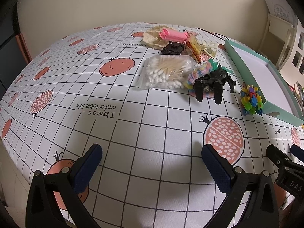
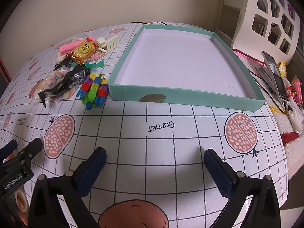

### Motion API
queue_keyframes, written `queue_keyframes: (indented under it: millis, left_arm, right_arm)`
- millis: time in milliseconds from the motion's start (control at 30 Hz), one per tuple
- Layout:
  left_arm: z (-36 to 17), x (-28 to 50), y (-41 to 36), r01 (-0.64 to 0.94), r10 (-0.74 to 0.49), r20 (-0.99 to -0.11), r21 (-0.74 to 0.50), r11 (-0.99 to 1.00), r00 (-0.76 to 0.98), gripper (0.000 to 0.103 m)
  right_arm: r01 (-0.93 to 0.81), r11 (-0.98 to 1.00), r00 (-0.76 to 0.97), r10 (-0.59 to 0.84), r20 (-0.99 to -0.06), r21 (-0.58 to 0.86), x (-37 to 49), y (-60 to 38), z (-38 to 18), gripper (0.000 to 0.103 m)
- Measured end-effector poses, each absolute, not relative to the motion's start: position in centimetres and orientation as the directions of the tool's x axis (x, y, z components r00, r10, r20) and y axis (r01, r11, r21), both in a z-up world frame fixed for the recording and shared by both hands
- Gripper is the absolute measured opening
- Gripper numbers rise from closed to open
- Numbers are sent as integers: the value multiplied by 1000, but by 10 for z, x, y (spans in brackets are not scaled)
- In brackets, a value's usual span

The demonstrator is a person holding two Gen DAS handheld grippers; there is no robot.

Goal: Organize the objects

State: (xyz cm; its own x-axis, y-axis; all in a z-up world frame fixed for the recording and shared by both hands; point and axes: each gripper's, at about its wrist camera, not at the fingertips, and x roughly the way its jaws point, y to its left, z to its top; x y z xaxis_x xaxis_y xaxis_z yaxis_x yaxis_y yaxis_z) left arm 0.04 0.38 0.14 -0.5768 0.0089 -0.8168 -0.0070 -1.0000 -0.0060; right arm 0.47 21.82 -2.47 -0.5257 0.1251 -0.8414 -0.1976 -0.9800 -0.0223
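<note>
A shallow teal box [image 2: 187,96] with a bare white floor lies on the table; its rim [image 1: 245,70] shows at the right of the left wrist view. Left of it lies a clutter: a multicoloured block toy [image 2: 94,92] [image 1: 250,100], a black toy figure [image 1: 212,83] [image 2: 66,82], a bag of cotton swabs [image 1: 165,72], a pink roller [image 1: 173,35] [image 2: 69,46], a yellow snack packet [image 2: 85,50] and a white comb [image 2: 111,41]. My left gripper [image 1: 152,156] and right gripper [image 2: 154,159] hover open near the front edge, holding nothing.
The table wears a grid cloth [image 2: 159,138] printed with pomegranates. A white cut-out shelf [image 2: 266,19] stands at the back right. A phone [image 2: 275,76] with a cable and small items lie on a knitted mat [image 2: 285,125] to the right. Tape rolls [image 2: 20,199] sit at lower left.
</note>
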Motion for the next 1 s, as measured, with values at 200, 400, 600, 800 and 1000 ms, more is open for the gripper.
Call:
queue_keyframes:
  millis: [200,400,600,800,1000]
  left_arm:
    - [1,-1,4,-9,10,-820,-5,-1000,-573,103]
    - [1,-3,5,-9,9,-829,-5,-1000,-559,103]
    - [1,-8,5,-17,15,-855,-7,-1000,-519,103]
    - [9,-23,7,-22,33,-889,-25,-999,-456,103]
    - [36,-48,2,-17,36,-904,-32,-999,-425,103]
  right_arm:
    - [-198,-980,-522,125,-844,-23,5,217,-25,103]
    - [-199,-980,-502,120,-857,-20,4,217,-24,103]
    - [-199,-980,-458,107,-882,-15,-1,220,-22,103]
    - [-178,-984,-457,82,-886,0,-10,218,-3,103]
    - [-140,-989,-450,28,-892,39,-32,212,21,103]
